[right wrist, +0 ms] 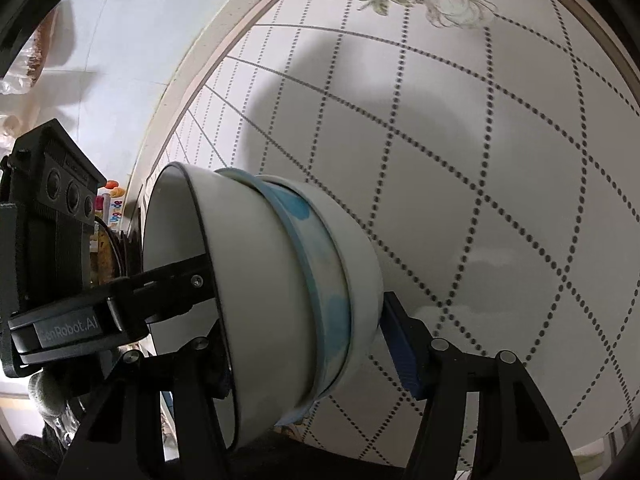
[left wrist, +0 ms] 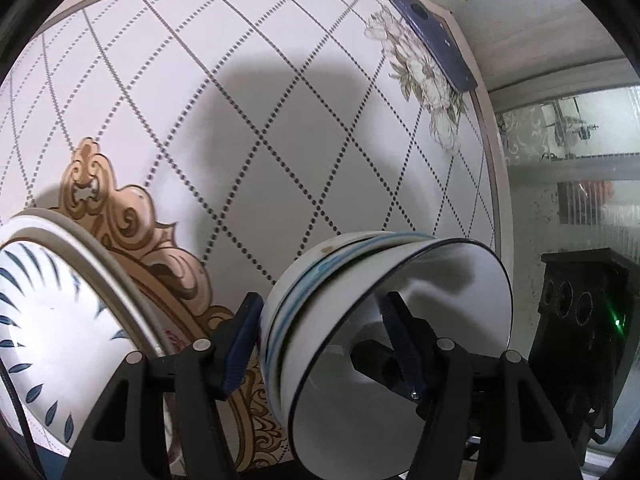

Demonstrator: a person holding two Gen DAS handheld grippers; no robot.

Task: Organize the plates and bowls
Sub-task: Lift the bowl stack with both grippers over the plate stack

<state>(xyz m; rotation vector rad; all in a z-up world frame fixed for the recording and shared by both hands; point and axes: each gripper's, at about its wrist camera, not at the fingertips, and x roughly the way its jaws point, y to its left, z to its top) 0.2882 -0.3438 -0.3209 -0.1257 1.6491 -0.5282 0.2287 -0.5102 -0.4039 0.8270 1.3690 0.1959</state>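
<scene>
Between both sets of fingers, left gripper (left wrist: 320,340) and right gripper (right wrist: 308,344) each clamp half-closed across the nested bowls (left wrist: 360,320), carried tilted above the tabletop (left wrist: 240,120); next likely: lower them level beside the plate (left wrist: 60,312).

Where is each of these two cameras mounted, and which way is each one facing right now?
Left wrist: sits on the left gripper, looks steeply down at the patterned tabletop; its fingers clamp the nested bowls; a leaf-patterned plate lies beside.
Right wrist: sits on the right gripper, looks down at the same tabletop; its fingers clamp the bowls from the opposite side; the left gripper's finger shows inside the innermost bowl.
Shared: bowls, tabletop, flower print.
</scene>
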